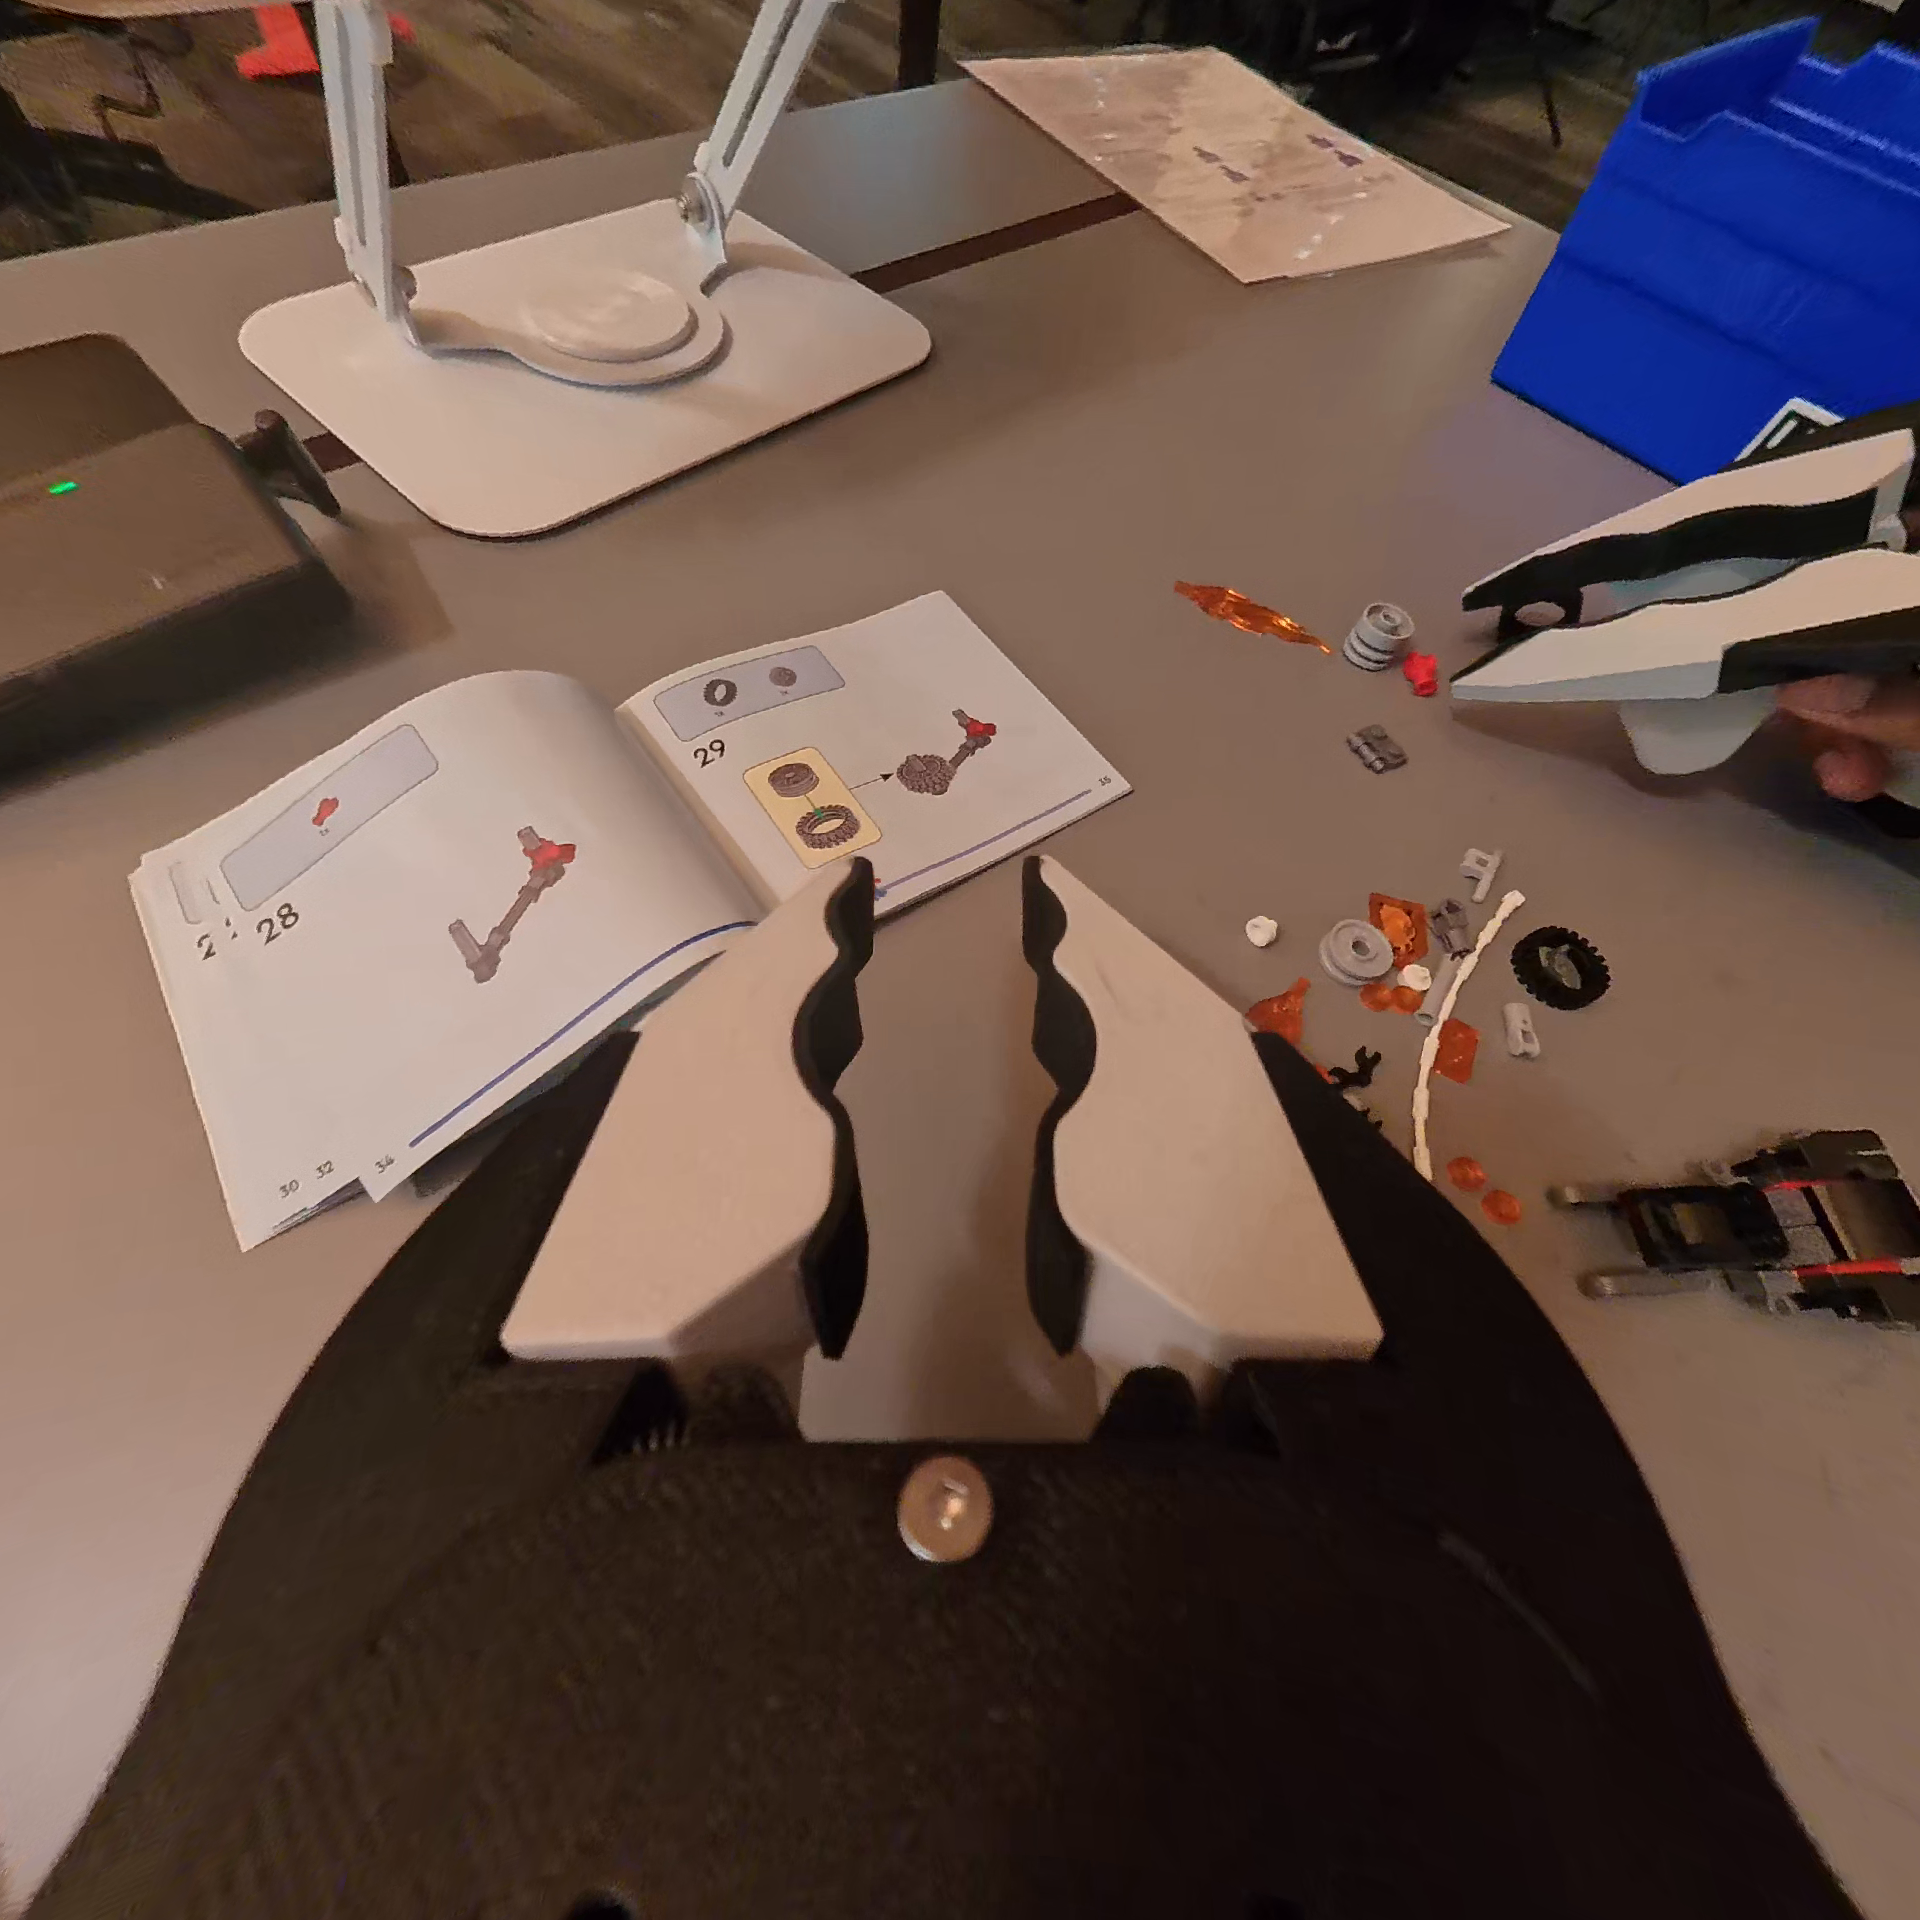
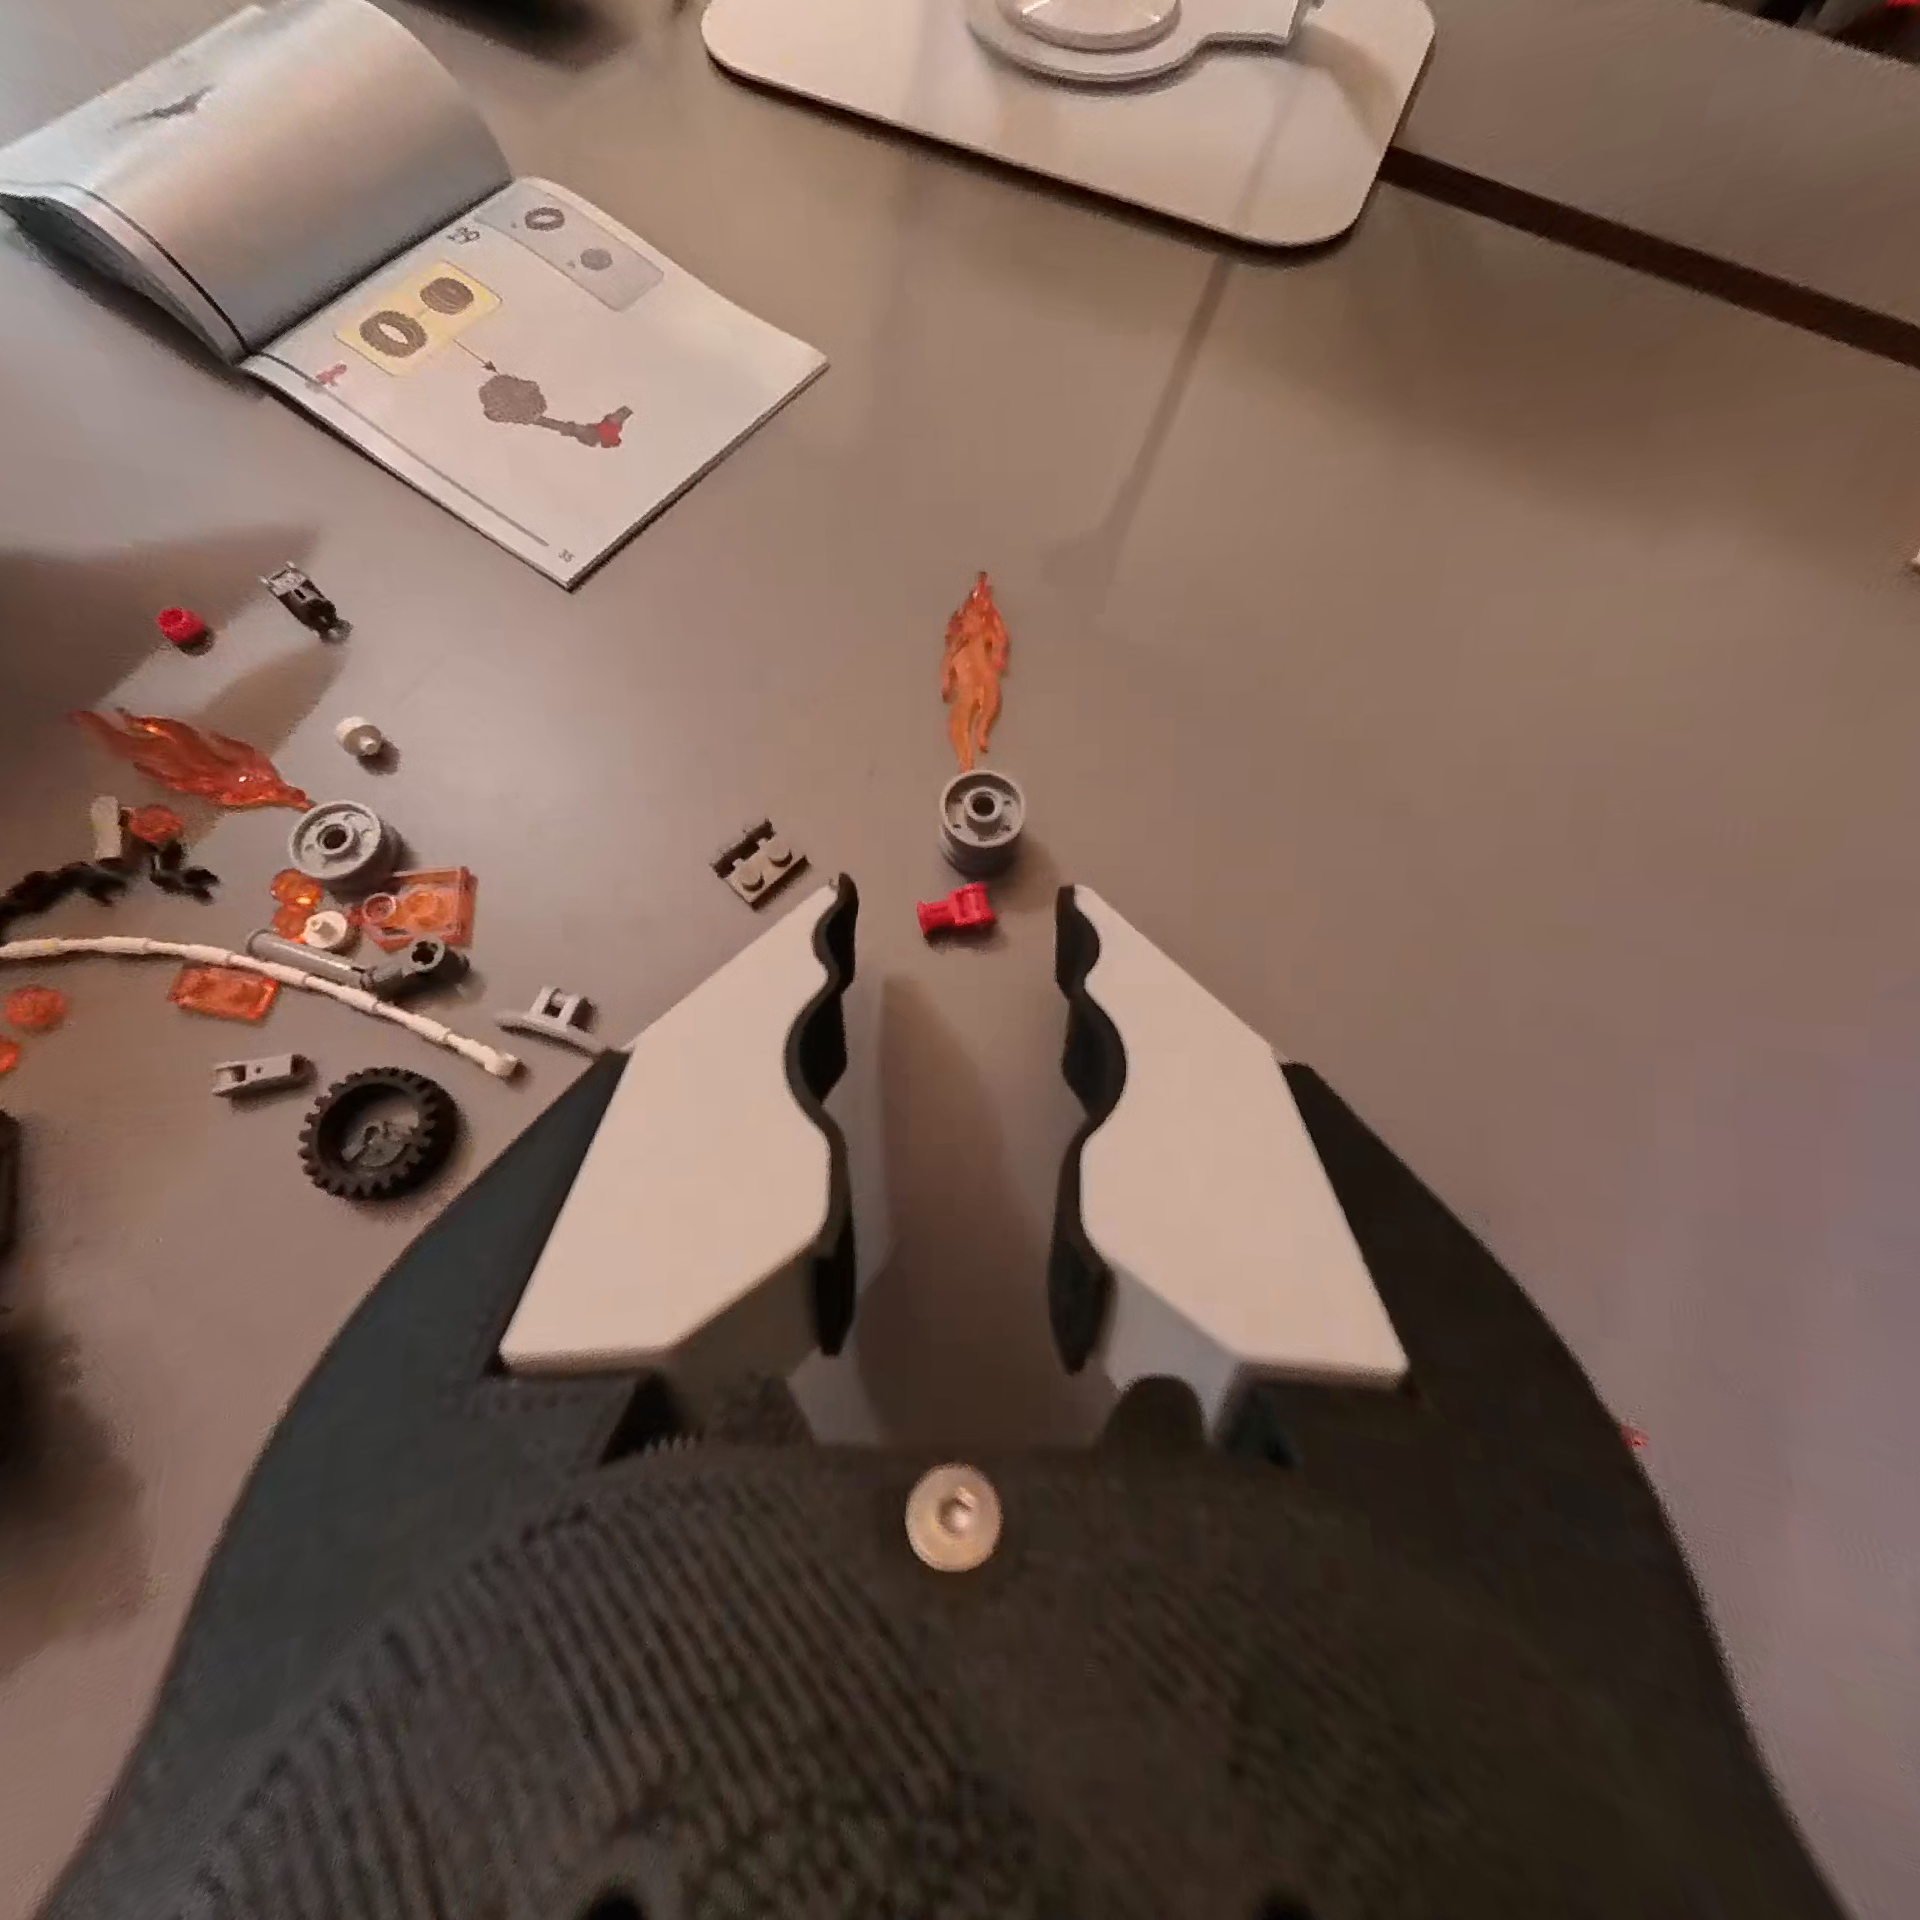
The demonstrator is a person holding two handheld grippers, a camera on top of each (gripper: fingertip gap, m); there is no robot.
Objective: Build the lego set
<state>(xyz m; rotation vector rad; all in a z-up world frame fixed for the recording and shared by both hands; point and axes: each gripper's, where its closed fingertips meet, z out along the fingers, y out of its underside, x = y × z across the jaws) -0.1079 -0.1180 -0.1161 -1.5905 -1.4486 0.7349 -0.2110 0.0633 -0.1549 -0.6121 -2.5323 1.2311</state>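
Loose lego pieces lie on the grey table. A small red piece (image 2: 956, 912) lies on the table between the tips of my open right gripper (image 2: 956, 902), untouched. Just beyond it stand a grey wheel hub (image 2: 982, 821) and an orange flame piece (image 2: 977, 665). A dark grey plate (image 2: 762, 864) lies to the left. In the left wrist view my right gripper (image 1: 1470, 642) comes in from the right beside the red piece (image 1: 1419, 670). My left gripper (image 1: 945, 883) is open and empty, over the near edge of the open instruction booklet (image 1: 499, 904).
A pile of orange, grey and white pieces (image 2: 343, 914) and a black tyre (image 2: 379, 1132) lie left of my right gripper. A part-built black model (image 1: 1787, 1236) sits at the right. A white stand base (image 1: 582, 395), a black box (image 1: 125, 540), a paper sheet (image 1: 1226, 156) and a blue bin (image 1: 1725, 260) stand farther back. The grippers' ends are close to 20 cm from one another.
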